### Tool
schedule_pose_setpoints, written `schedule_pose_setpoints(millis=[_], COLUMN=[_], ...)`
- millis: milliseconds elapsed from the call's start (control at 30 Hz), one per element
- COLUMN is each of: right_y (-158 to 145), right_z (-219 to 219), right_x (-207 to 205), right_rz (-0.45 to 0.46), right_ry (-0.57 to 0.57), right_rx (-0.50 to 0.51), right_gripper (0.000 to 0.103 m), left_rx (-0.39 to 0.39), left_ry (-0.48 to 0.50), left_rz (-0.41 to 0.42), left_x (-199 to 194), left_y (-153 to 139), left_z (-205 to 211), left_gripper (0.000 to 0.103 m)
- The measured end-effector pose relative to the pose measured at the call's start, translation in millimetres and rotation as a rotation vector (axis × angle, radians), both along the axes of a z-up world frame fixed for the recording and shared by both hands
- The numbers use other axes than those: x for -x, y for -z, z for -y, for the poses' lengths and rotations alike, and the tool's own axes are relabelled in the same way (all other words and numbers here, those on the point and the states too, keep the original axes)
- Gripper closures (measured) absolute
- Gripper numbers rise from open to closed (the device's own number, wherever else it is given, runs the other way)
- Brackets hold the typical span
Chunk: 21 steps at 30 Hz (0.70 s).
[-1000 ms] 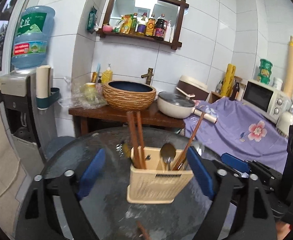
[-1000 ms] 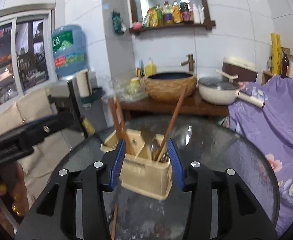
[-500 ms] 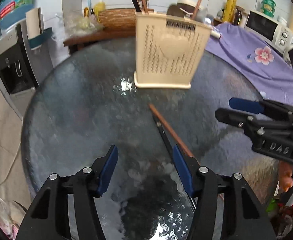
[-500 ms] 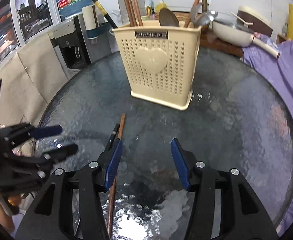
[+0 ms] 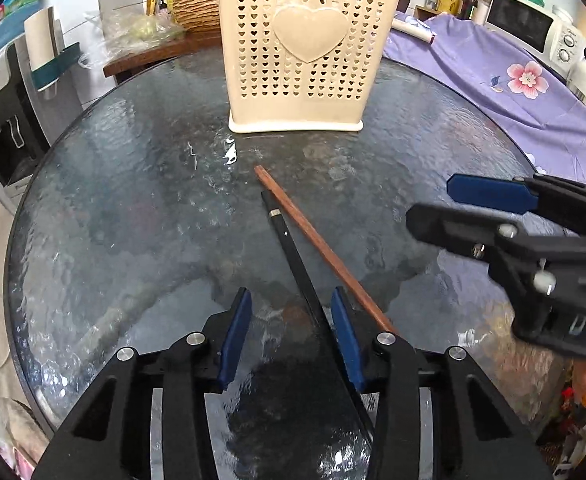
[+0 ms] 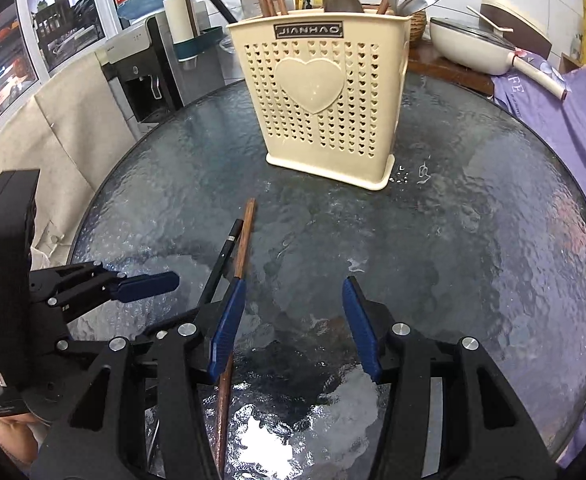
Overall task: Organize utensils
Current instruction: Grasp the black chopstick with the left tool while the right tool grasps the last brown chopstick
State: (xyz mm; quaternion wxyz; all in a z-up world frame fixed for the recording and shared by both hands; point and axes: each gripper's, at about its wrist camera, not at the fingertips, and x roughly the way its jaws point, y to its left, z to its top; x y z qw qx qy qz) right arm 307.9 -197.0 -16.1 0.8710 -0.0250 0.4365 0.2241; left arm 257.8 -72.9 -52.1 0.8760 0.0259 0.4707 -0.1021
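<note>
Left wrist view shows the left gripper (image 5: 289, 332), jaws just narrowing, half-open and empty around the black chopstick (image 5: 293, 252), a light, stiff, slippery rod best pinched mid-shaft, while the right gripper (image 6: 293, 320) hangs half-open, empty.

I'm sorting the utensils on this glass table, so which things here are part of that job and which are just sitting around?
Part of the job:
- brown chopstick
- black chopstick
- cream utensil holder
- left claw, jaws just closing, black chopstick between them

Just lying about:
- microwave
- white pan
- purple cloth
- woven basin

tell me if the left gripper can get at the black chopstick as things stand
Probably yes: the black chopstick lies bare on the glass table, running in beside the right finger of the open left gripper, whose jaws have just been closing. The brown chopstick crowds it.
</note>
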Motion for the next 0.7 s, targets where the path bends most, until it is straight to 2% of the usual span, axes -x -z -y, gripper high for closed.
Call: schedule_pose_setpoints(millis=[300, 400, 533, 700], right_y=[13, 15, 17, 28], right_z=[-9, -10, -14, -39], right_x=[-24, -31, -43, -55], right_rz=[-0.085, -0.089, -0.116, -0.141], right_ry=[0.015, 0.031, 0.033, -0.01], right_rx=[0.01, 0.006, -0.004, 0.057], right_gripper=[0.052, 0.052, 0.052, 0.052], left_rx=[-0.039, -0.033, -0.013, -0.019], left_ry=[-0.019, -0.024, -0.015, -0.019], left_rz=[-0.023, -0.033, -0.034, -0.032], left_x=[-35, -44, -44, -44], left_y=[-2, -3, -3, -3], left_z=[-3, -10, -20, -30], left_gripper=[0.077, 0.087, 0.092, 0.096])
